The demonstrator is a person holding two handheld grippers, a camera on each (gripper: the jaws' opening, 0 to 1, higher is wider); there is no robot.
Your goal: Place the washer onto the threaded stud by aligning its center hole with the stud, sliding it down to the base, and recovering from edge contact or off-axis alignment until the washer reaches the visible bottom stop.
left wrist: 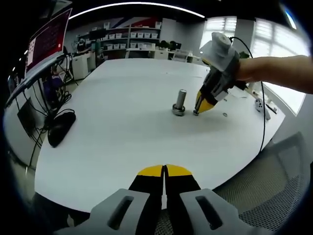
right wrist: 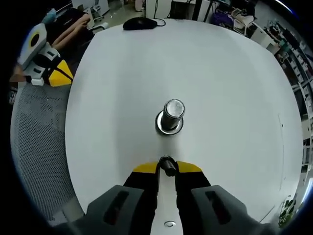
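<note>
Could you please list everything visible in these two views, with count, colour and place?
Stud: one, silver, upright mid-table.
Washer: one, dark, in the right gripper's tips, near the stud.
Spare washer: one, silver, flat on the table behind the right gripper.
Table: one, white.
Mouse: one, black, table edge.
Monitor: one, beside the table.
Chair: one, grey mesh, at the table edge.
Shelves: white bins, back wall.
Left gripper: black, yellow tips, shut, empty.
Right gripper: black, yellow tips.

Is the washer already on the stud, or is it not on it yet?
Not on yet. The right gripper holds the washer at its tips, short of the upright stud; table shows between them.
</note>
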